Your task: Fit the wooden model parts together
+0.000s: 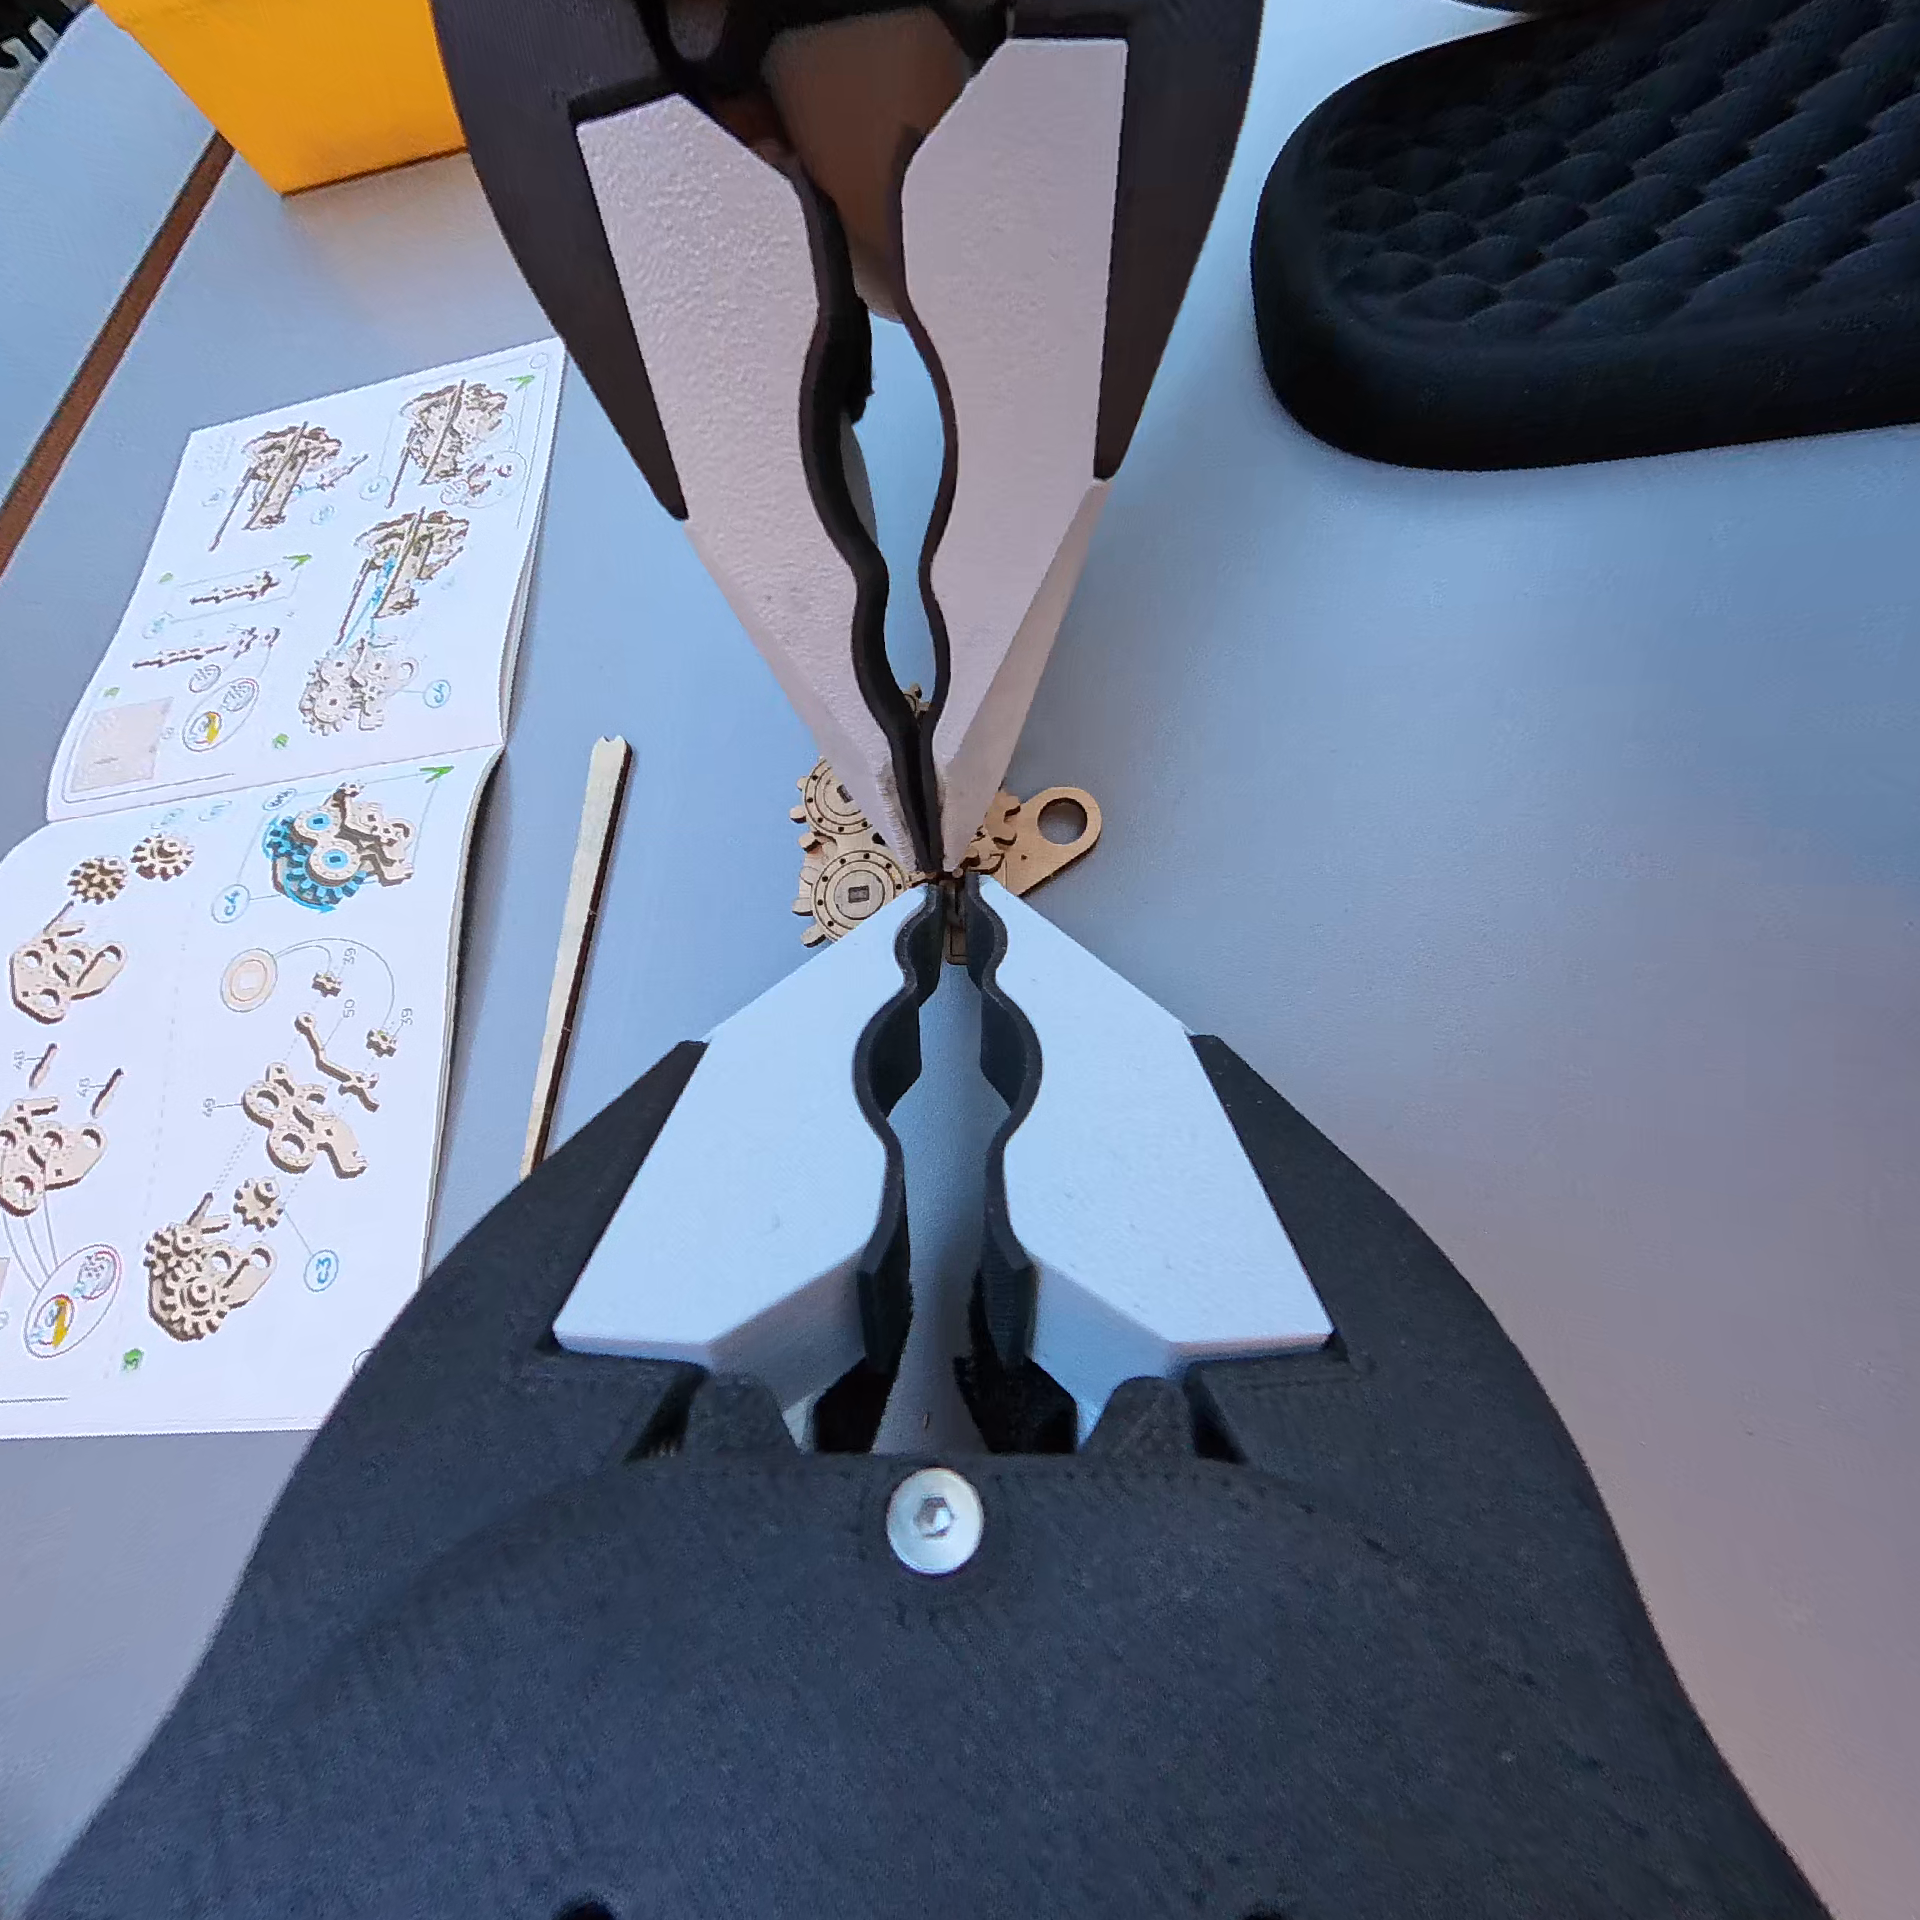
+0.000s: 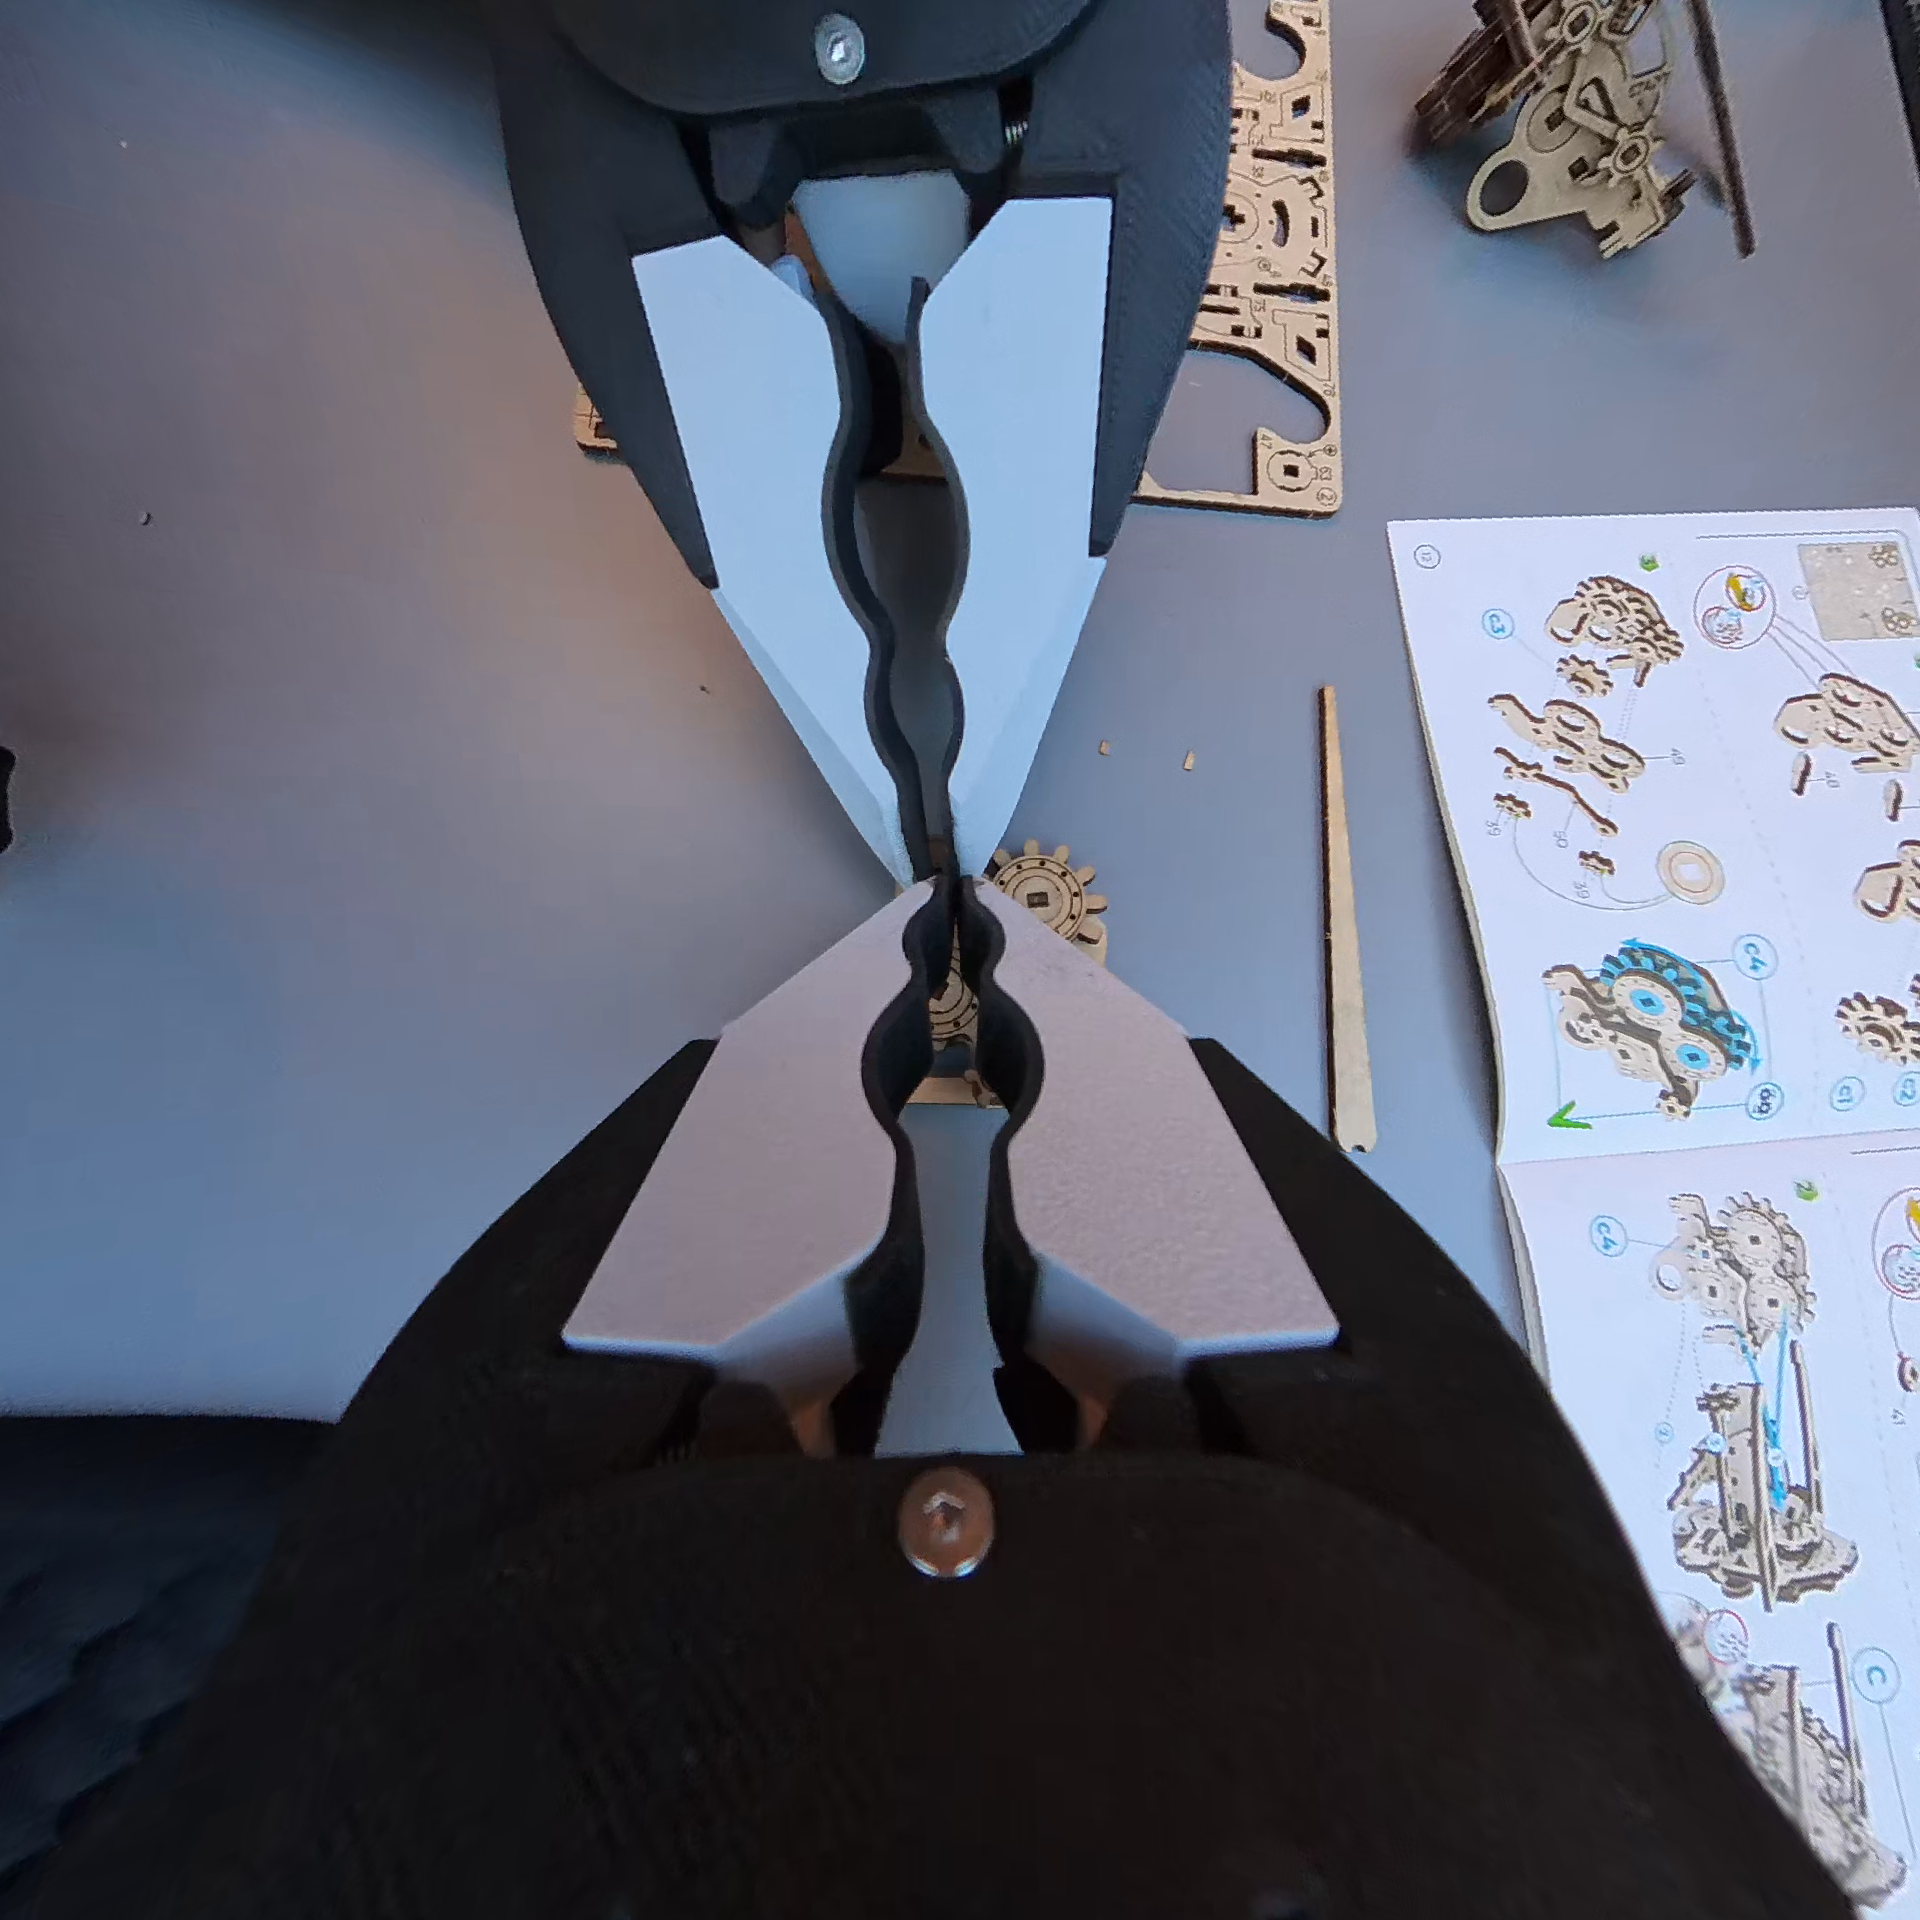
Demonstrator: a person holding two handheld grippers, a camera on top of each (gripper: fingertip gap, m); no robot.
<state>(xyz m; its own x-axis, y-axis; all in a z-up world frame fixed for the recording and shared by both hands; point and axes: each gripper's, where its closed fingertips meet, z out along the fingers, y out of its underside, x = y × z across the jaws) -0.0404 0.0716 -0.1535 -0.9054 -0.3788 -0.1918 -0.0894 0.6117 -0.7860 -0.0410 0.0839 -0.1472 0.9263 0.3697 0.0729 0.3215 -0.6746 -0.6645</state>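
In the left wrist view, the left gripper [image 1: 943,894], black with pale grey finger inserts and wavy black pads, is seen with its tips drawn almost together on something very small and dark; what that piece is cannot be told. The right gripper [image 1: 928,850] comes in from the far side, tip to tip with it, and is likewise pinched nearly closed. Directly under the meeting tips a pale wooden gear assembly with an eyelet tab [image 1: 862,862] lies flat on the grey table [image 1: 1455,935]. A thin tapered wooden stick [image 1: 582,935] and an open illustrated instruction booklet [image 1: 281,935] lie to one side, a yellow box [image 1: 291,83] and a black quilted cushion [image 1: 1600,229] farther off.

In the right wrist view, the same meeting is shown from the opposite end: the right gripper [image 2: 951,902] is nearly shut, the left gripper [image 2: 933,857] faces it, and a toothed wheel of the assembly [image 2: 1049,899] shows just beside the tips. A laser-cut wooden parts sheet [image 2: 1268,312] and a partly built wooden model [image 2: 1569,135] lie beyond.

The step appears to be the seating of a small part into the assembly. The part should be kept square to its hole, pressed straight down, and the assembly steadied so that it is not slid or tilted; force should be kept light, since thin plywood may split.
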